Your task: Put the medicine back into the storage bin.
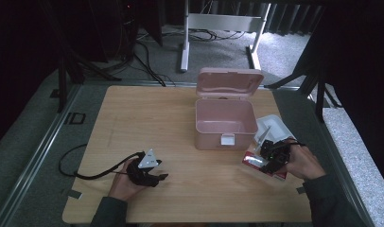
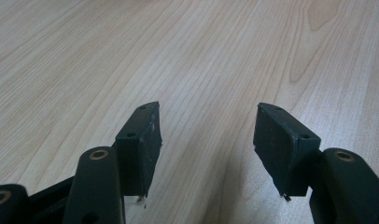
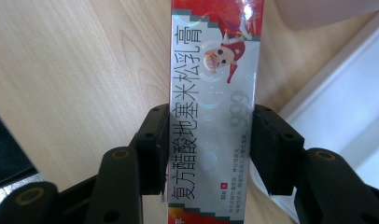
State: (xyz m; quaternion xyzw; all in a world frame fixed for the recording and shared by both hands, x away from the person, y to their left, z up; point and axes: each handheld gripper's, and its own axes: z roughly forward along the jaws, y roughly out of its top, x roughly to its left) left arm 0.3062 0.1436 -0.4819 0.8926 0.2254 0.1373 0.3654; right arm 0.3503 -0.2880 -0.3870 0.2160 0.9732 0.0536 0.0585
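Red-and-silver cardboard, a long narrow carton (image 3: 213, 107) printed with Chinese characters and a cartoon figure, sits clamped between the two black jaws of the right gripper (image 3: 211, 149); both pads press flat against its long sides near the carton's lower half, and the rest of it runs out ahead of the jaws. In the high view the same carton (image 1: 256, 163) lies crosswise under the right gripper (image 1: 271, 158), just off the pale wooden worktop (image 1: 147, 118), with the person's right hand (image 1: 301, 163) wrapped around the tool. Beyond the jaws to one side lies a flat white plastic lid or tray (image 3: 346, 107), close beside the carton. A little farther ahead of that gripper stands an open pink plastic storage box (image 1: 224, 124) with its hinged lid raised upright behind it.

Black as well, the left gripper (image 2: 206, 144) rests low over bare wood grain, its jaws standing apart with nothing between them. In the high view it (image 1: 150, 172) lies in the person's left hand (image 1: 126, 184) near the front edge of the worktop, well apart from the box and the carton, its cable trailing off to the side.
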